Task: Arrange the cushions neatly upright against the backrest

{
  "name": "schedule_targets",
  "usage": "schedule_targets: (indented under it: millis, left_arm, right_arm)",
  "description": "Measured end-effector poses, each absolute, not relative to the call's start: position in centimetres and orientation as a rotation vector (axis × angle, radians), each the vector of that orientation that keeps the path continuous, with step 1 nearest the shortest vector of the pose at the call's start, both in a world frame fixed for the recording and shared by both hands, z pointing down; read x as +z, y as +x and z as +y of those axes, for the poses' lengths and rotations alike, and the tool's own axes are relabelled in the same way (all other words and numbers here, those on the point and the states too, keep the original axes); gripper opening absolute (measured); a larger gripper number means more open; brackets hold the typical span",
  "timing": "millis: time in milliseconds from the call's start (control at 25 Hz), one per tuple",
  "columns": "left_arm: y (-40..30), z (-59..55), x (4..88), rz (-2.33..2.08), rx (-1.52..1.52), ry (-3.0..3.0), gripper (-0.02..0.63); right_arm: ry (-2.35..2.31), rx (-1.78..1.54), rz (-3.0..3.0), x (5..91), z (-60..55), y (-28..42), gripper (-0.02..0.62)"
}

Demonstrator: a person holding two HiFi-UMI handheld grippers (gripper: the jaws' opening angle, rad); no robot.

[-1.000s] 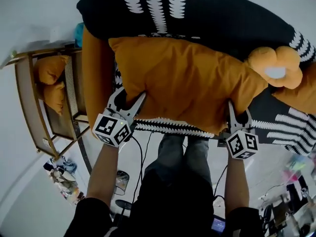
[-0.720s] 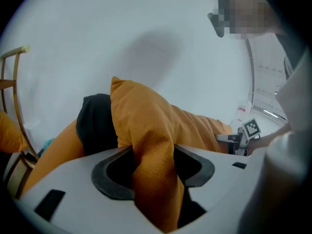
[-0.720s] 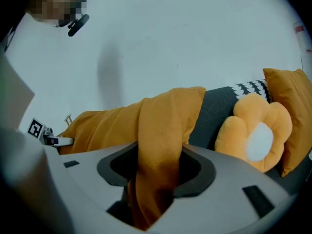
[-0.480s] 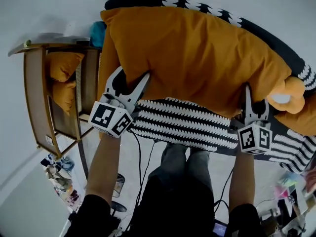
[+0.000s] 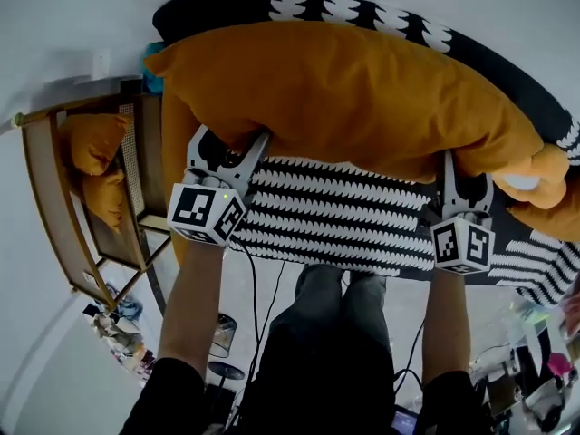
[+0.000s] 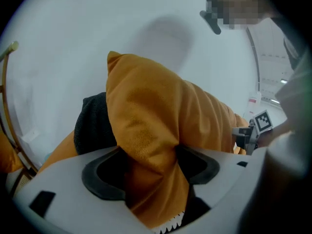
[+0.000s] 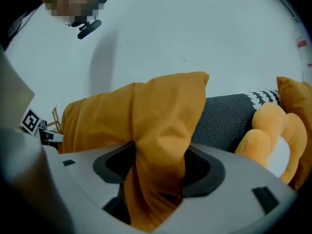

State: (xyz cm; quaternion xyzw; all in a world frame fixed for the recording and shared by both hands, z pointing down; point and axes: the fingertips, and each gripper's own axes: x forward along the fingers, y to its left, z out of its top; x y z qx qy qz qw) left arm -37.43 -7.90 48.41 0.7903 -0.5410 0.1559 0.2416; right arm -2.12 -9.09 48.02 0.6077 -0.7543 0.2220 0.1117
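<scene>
Big orange cushion (image 5: 344, 98) stands on its long edge on the striped seat (image 5: 335, 216), its upper part leaning back on the dark backrest (image 7: 226, 121), so we judge this one as basically placed. It runs across most of the sofa and sits a bit tilted, the left end higher in the head view. Left gripper (image 5: 231, 145) has the lower left corner and right gripper (image 5: 467, 172) has the lower right corner. In both gripper views bunched orange fabric fills the gap between the jaws and the pads look pressed on it. Both sets of jaws have just been opening, so we read this as the start of the let-go, not a finished release. Left to do, in our view: free both corners and check the cushion holds upright alone. Then the flower plush (image 5: 530, 166), touching the cushion's right end, and the second cushion (image 7: 296, 106) just beside it at the far right; we can't tell if those already sit upright. More orange cushions (image 5: 95, 143) lie in the shelf (image 5: 54, 198) to the left; not clear they belong to the task.
</scene>
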Motion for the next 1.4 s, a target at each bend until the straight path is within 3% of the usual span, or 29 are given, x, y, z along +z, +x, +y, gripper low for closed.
schedule_targets:
  millis: [560, 840, 1040, 1400]
  left_arm:
    - [-38.5, -3.2, 48.3, -1.563, 0.424, 1.992, 0.413]
    - [-36.4, 1.4, 40.9, -1.516, 0.322, 2.104, 0.413]
    - [-30.6, 4.7, 35.2, -1.469, 0.233, 2.222, 0.413]
    - [-19.1, 16.0, 25.9, -1.443, 0.127, 2.315, 0.399]
  right_arm:
    - [1.765, 0.673, -2.081, 49.1, -6.4, -1.4, 0.350]
    - [1.826, 0.675, -2.169, 41.5, -2.1, -2.9, 0.371]
    - [1.794, 0.575, -2.265, 35.5, 2.5, -1.5, 0.371]
    - [1.821, 0.777, -2.429, 25.7, 15.4, 3.7, 0.269]
